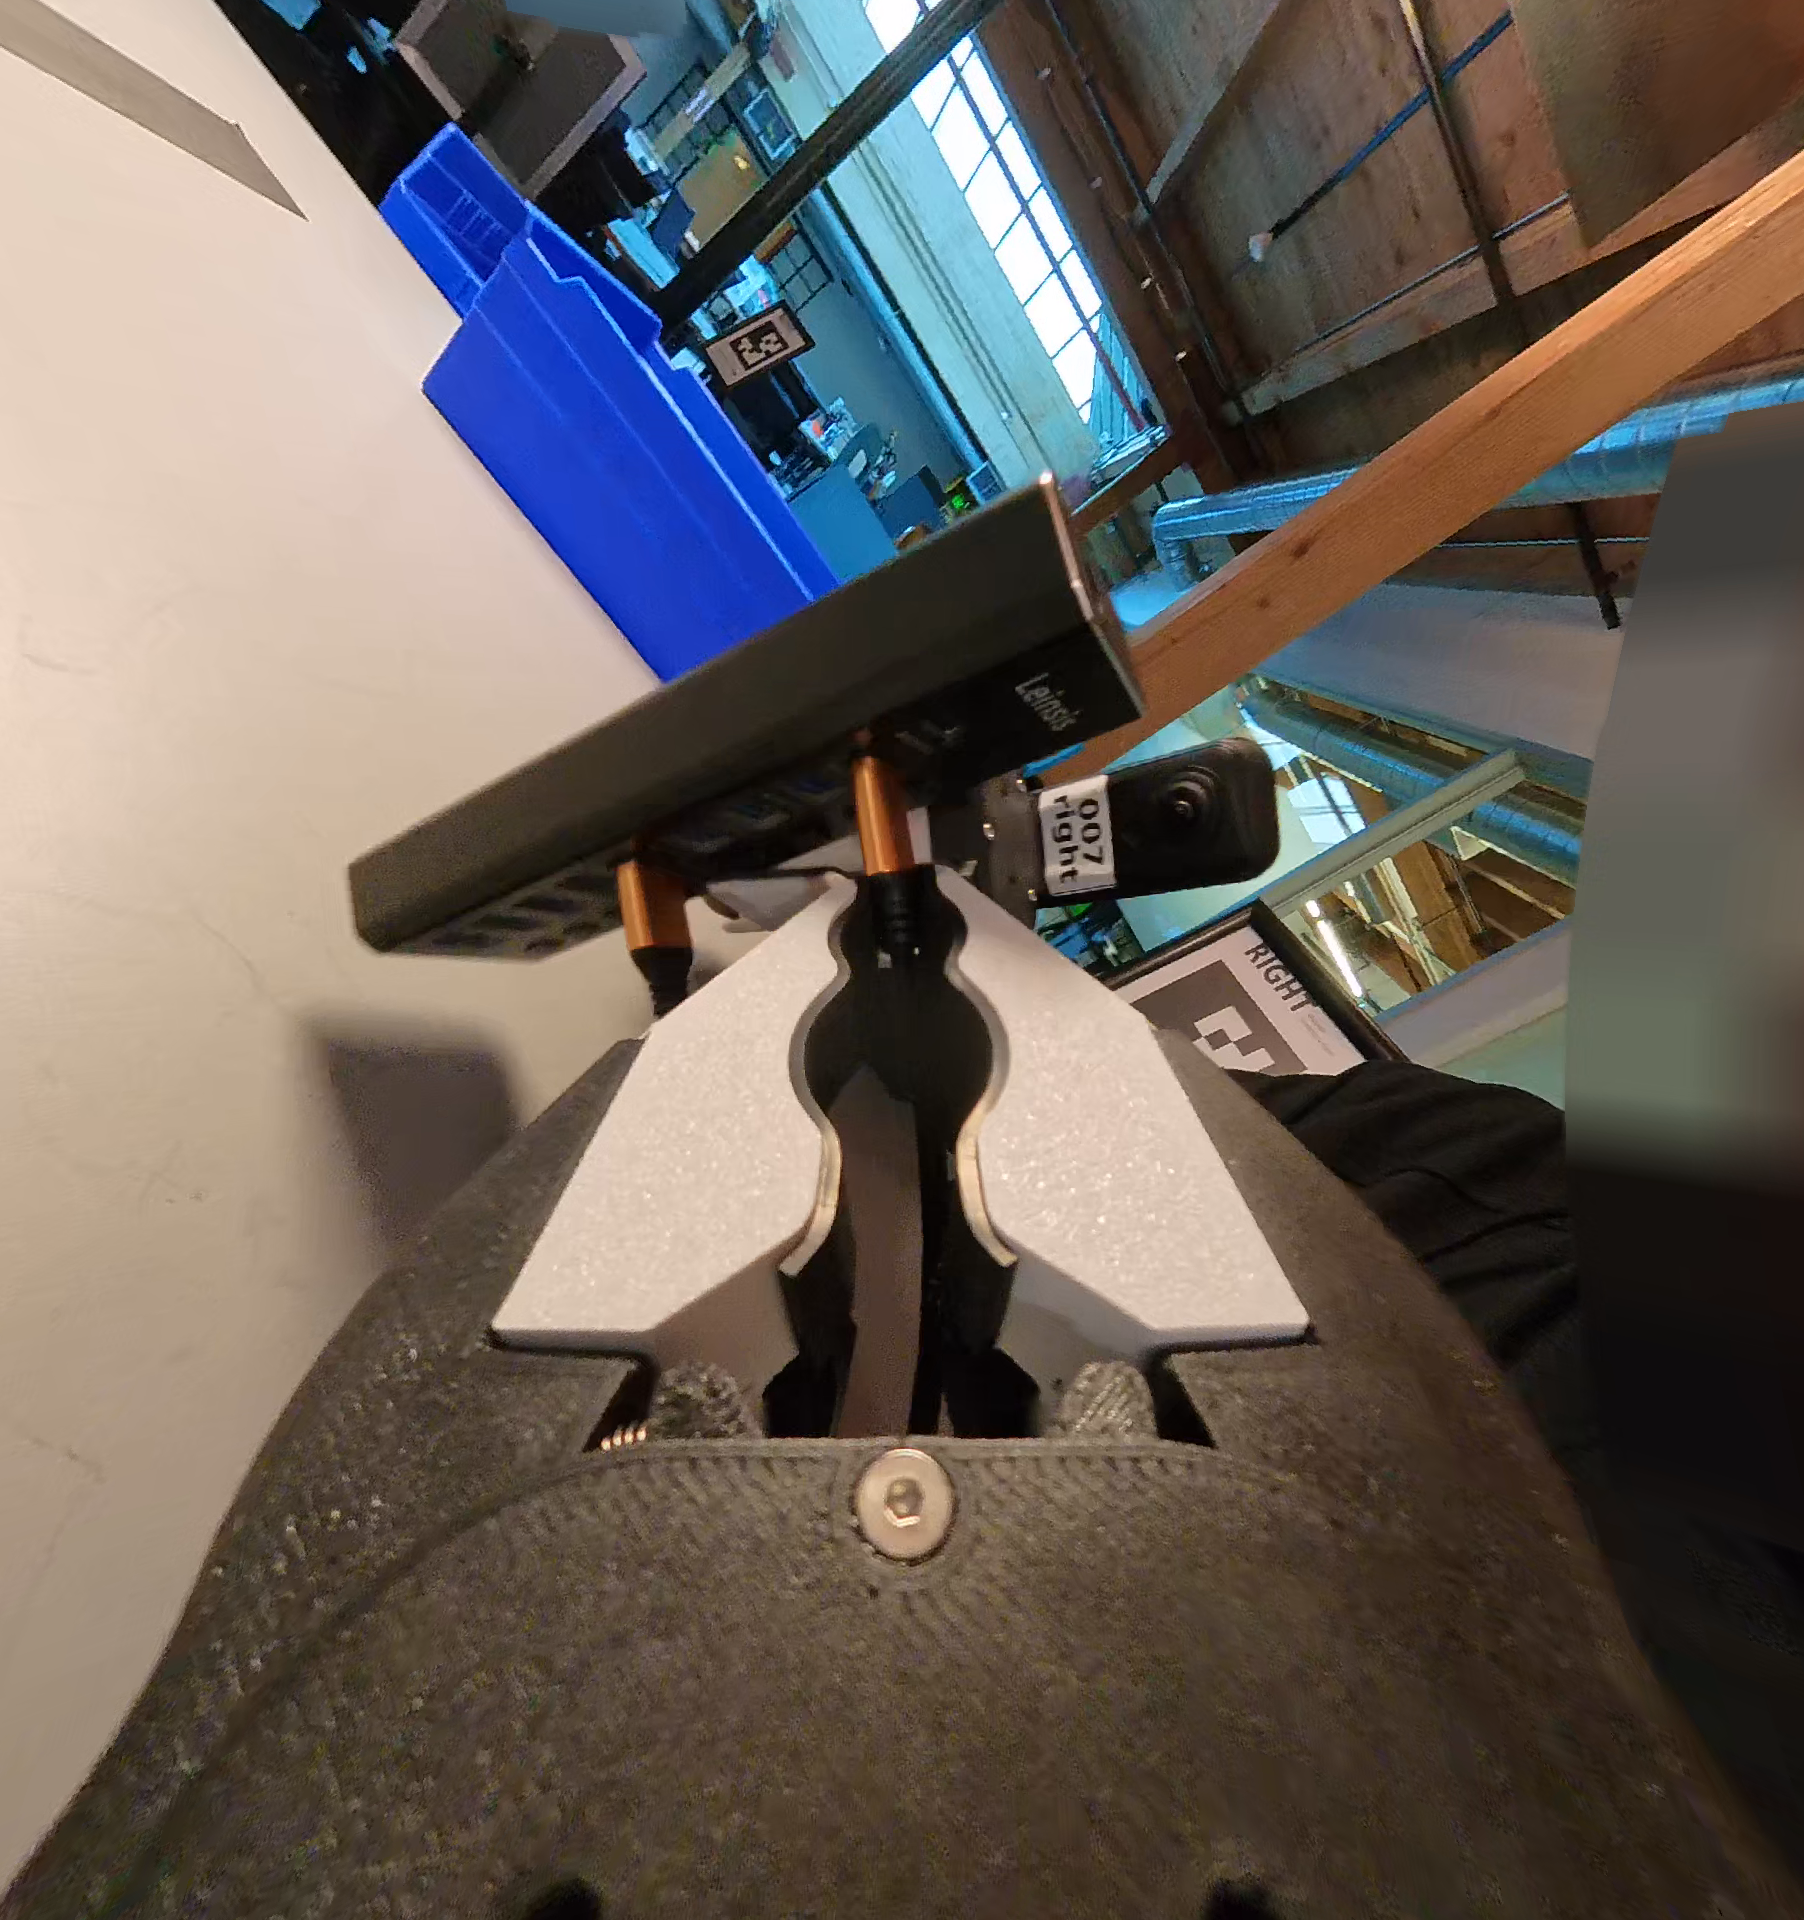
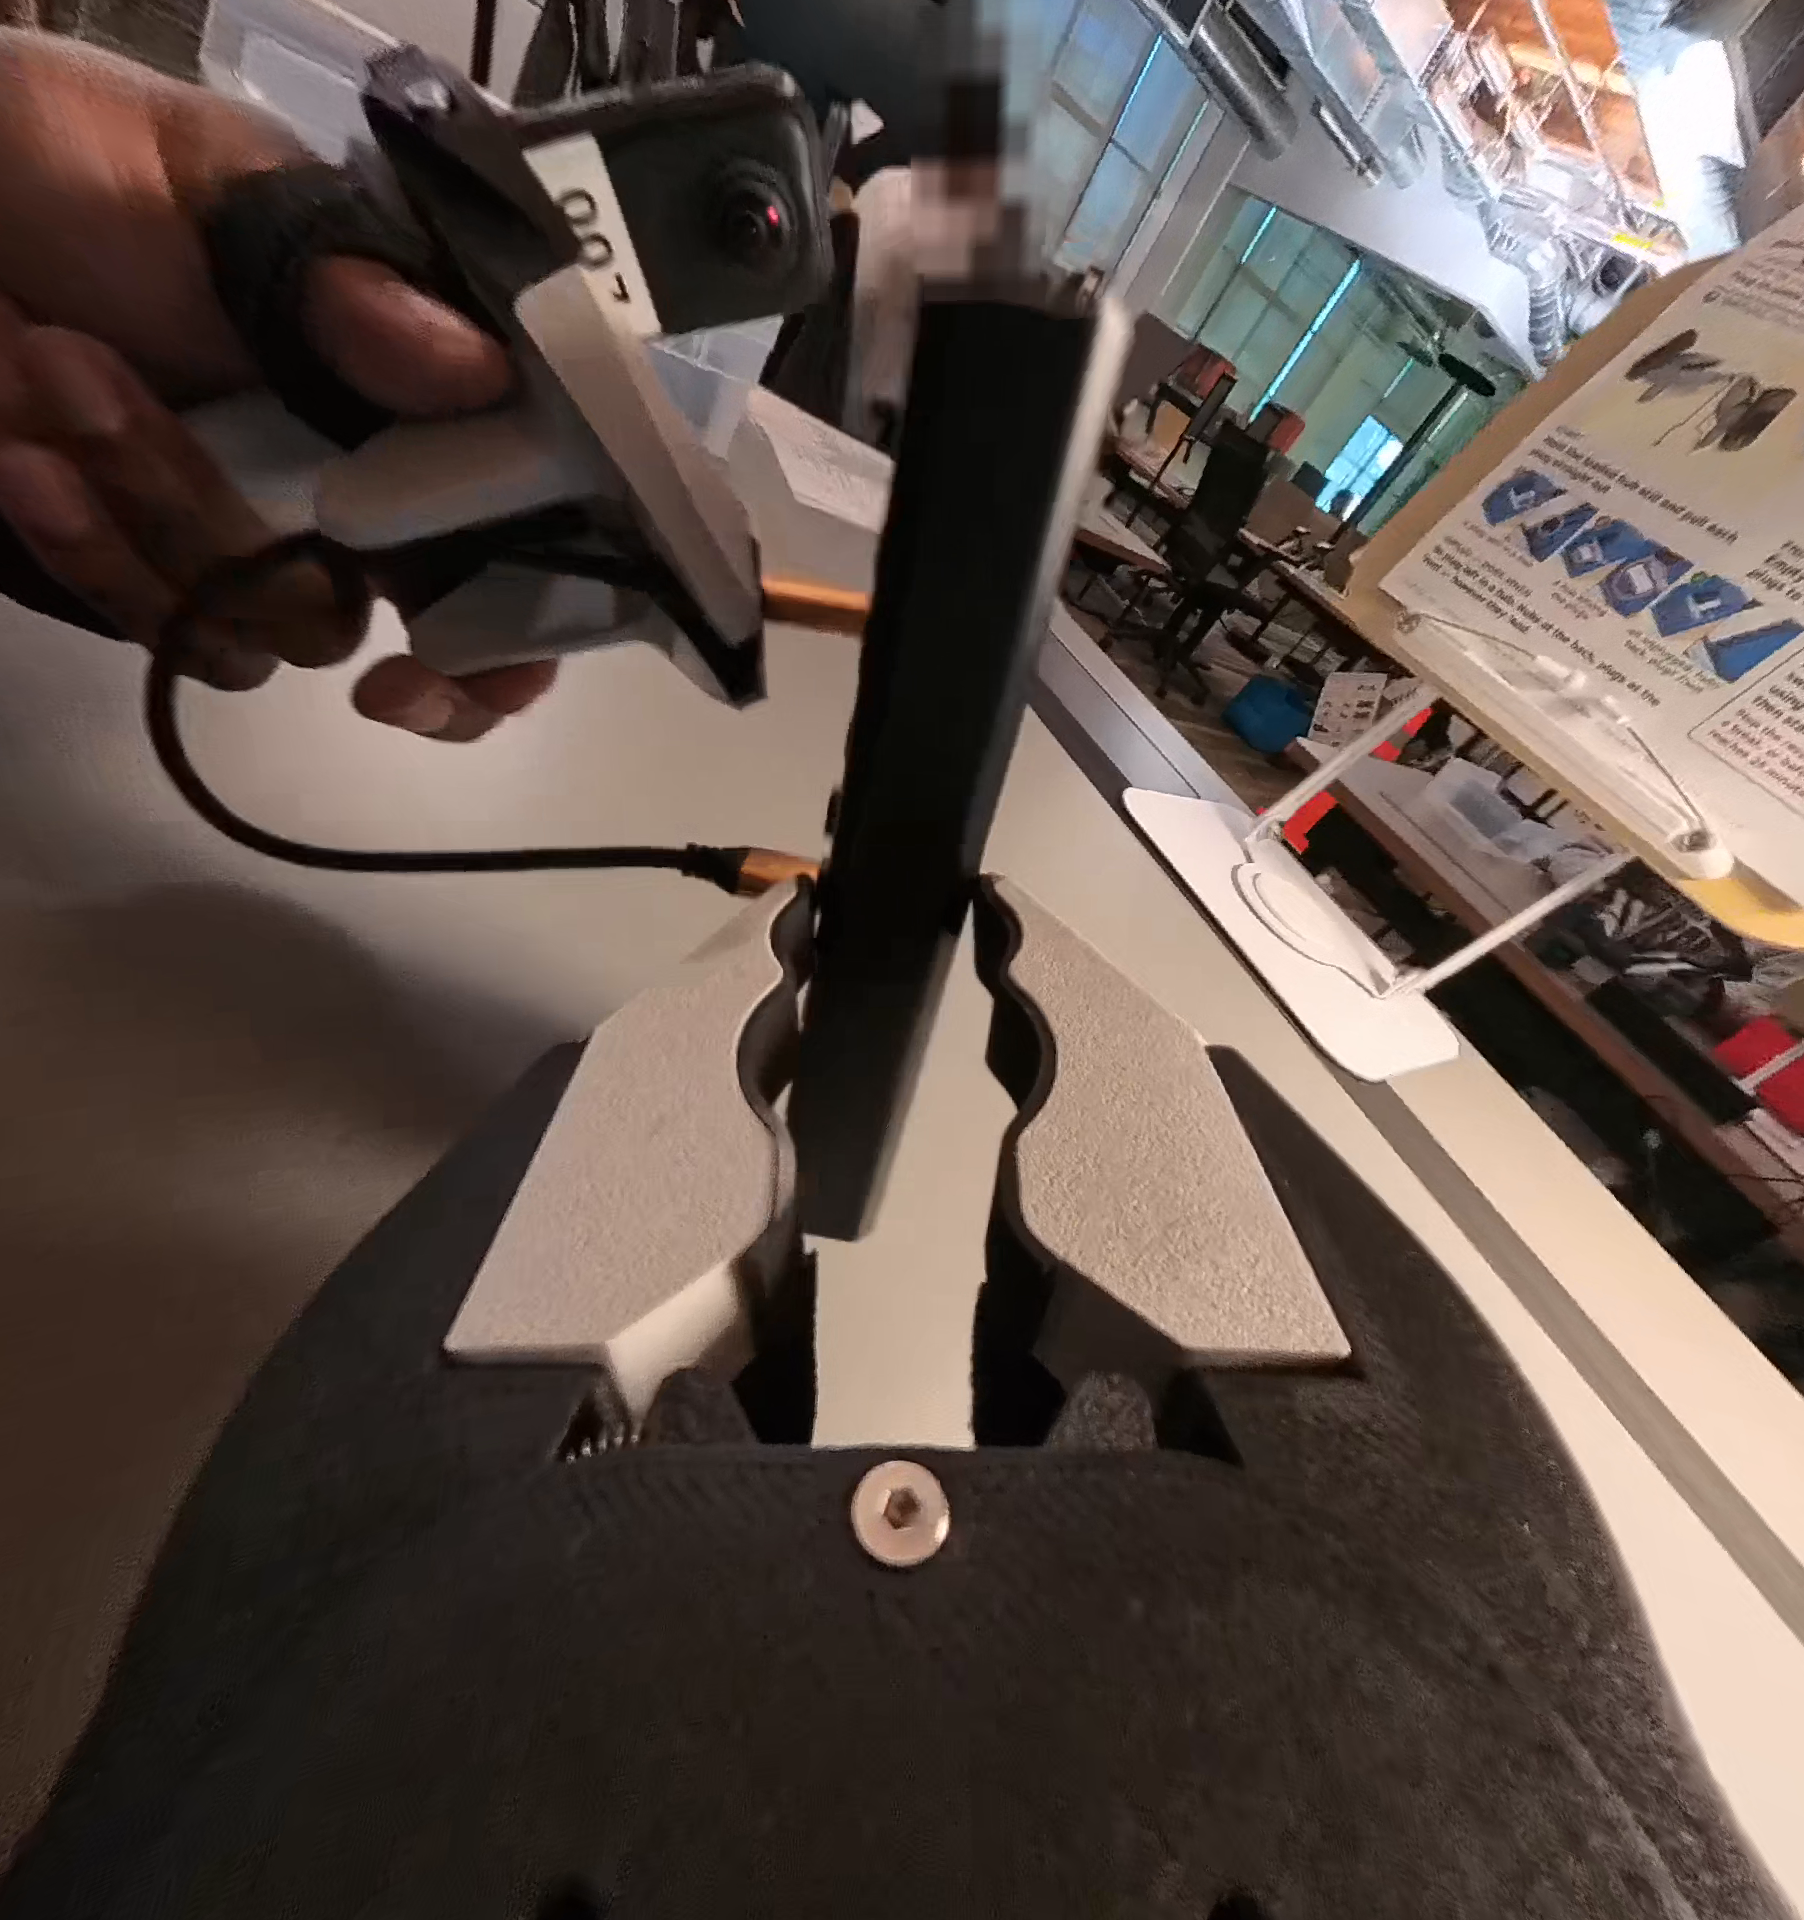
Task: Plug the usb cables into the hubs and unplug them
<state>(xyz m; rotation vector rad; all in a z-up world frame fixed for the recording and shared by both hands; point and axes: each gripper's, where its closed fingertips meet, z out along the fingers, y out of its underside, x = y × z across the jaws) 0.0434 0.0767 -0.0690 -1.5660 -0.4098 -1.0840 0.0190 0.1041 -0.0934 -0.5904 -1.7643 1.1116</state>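
I see the hub (image 2: 939,727), a long dark bar, held above the tabletop (image 2: 462,790), clamped in my right gripper (image 2: 893,914). Two copper plugs (image 1: 882,805) sit in it; my left gripper (image 1: 898,914) pinches one's cable.

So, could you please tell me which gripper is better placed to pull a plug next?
Left: the left gripper is shut on the copper-collared USB plug, while the right gripper holds the long black hub.
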